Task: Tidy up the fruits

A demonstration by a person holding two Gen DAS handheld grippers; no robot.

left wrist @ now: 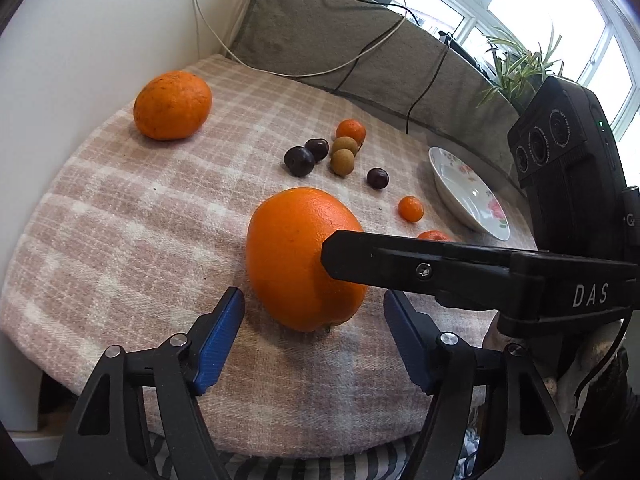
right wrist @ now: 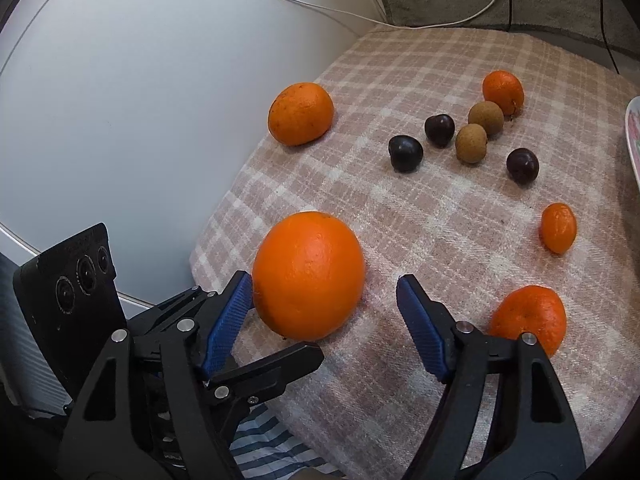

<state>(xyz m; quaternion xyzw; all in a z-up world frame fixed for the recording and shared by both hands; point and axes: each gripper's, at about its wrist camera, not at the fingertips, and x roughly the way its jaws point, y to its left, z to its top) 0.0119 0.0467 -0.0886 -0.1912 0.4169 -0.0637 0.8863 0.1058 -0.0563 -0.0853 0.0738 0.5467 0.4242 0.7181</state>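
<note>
A large smooth orange (left wrist: 288, 256) lies on the checked cloth (left wrist: 140, 220) just ahead of my left gripper (left wrist: 313, 294), whose blue pads stand apart on either side of its near end without pressing it. In the right wrist view the same orange (right wrist: 308, 272) sits between the jaws of my right gripper (right wrist: 324, 278). The left pad is at its skin and the right pad stands clear. One black finger (left wrist: 348, 258) of the right gripper crosses in front of the orange. A flowered plate (left wrist: 452, 184) lies at the right.
A rougher orange (left wrist: 173, 105) lies far left by the white wall. Three dark cherries (left wrist: 299, 161), two longans (left wrist: 342, 162) and three small mandarins (left wrist: 411, 209) are scattered mid-cloth. One mandarin (right wrist: 528, 316) lies beside my right finger. Cables hang over the grey backrest (left wrist: 320, 32).
</note>
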